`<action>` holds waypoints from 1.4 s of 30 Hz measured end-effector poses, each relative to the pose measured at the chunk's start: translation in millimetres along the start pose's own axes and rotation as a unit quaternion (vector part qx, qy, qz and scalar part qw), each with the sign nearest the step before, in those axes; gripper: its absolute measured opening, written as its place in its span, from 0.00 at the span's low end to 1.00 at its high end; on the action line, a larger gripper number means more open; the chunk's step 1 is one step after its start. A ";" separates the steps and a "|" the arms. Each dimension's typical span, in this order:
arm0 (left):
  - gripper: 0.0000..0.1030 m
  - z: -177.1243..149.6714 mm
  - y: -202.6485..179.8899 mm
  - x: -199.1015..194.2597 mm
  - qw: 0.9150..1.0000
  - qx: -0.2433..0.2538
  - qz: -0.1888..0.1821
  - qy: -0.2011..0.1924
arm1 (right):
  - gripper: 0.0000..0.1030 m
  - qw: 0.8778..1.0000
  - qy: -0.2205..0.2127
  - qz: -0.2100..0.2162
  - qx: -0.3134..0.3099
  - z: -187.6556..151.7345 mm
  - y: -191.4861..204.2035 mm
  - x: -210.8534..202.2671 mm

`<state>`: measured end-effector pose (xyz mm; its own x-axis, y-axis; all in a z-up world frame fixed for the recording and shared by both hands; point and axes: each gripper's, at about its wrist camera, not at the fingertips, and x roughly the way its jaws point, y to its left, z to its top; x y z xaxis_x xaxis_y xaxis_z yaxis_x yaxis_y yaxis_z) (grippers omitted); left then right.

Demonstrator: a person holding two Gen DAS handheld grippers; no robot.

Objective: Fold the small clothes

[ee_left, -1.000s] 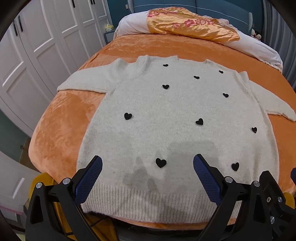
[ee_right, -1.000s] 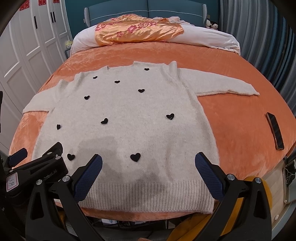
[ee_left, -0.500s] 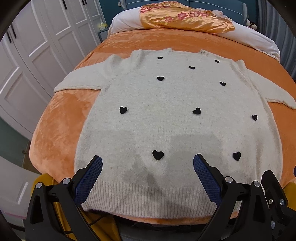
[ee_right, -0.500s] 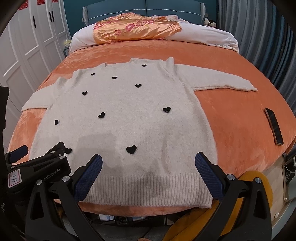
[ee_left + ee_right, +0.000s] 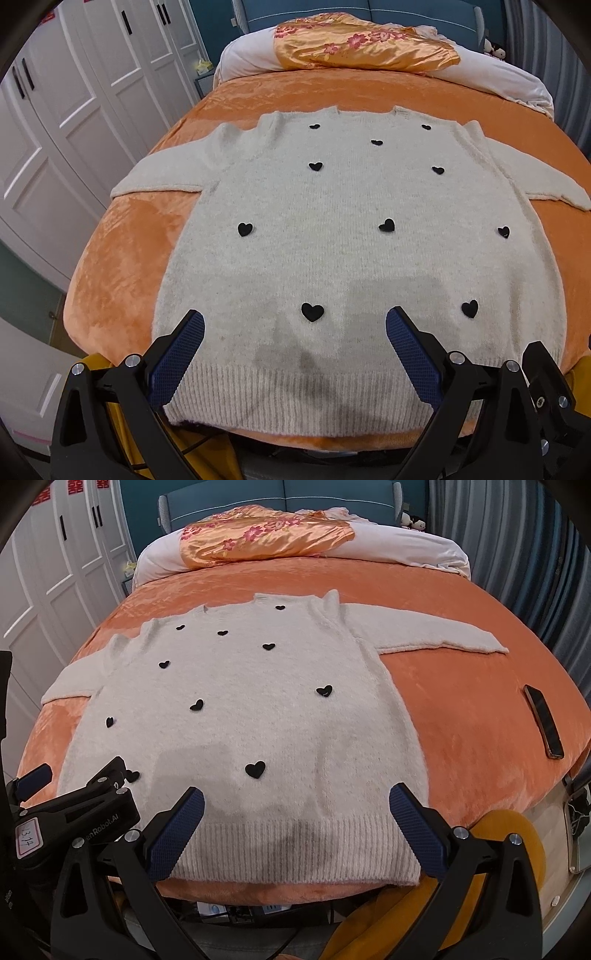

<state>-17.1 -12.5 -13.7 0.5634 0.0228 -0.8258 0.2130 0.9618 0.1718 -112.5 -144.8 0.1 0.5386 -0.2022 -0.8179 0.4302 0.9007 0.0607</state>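
Lying flat on bed (image 5: 122, 258), sweater (image 5: 351, 258), claws spread

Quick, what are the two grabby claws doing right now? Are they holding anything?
Left gripper: open, holding nothing, above the sweater's hem.
Right gripper: open, holding nothing, above the same hem.

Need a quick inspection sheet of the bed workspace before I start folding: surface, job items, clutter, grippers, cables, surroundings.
Surface: orange blanket covering the bed, smooth.
Job's things: cream sweater with black hearts, lying flat, both sleeves spread out, ribbed hem nearest the grippers.
Clutter: phone on the blanket, right of the sweater, apart from it.
Grippers: left gripper open above the hem; right gripper open above the hem; neither holds anything.
Cables: nothing seen on the bed.
Surroundings: white wardrobe doors on the left; floral quilt at the bed's far end.
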 end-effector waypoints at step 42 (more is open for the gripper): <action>0.95 -1.5 4.8 7.6 1.000 -0.017 0.002 0.022 | 0.95 1.000 0.000 0.003 -0.001 -2.0 3.5 0.1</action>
<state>-12.9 -7.3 -20.0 0.5286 0.0374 -0.8481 0.1840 0.9702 0.1575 -112.4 -140.9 -0.9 0.5421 -0.1967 -0.8170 0.4257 0.9025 0.0652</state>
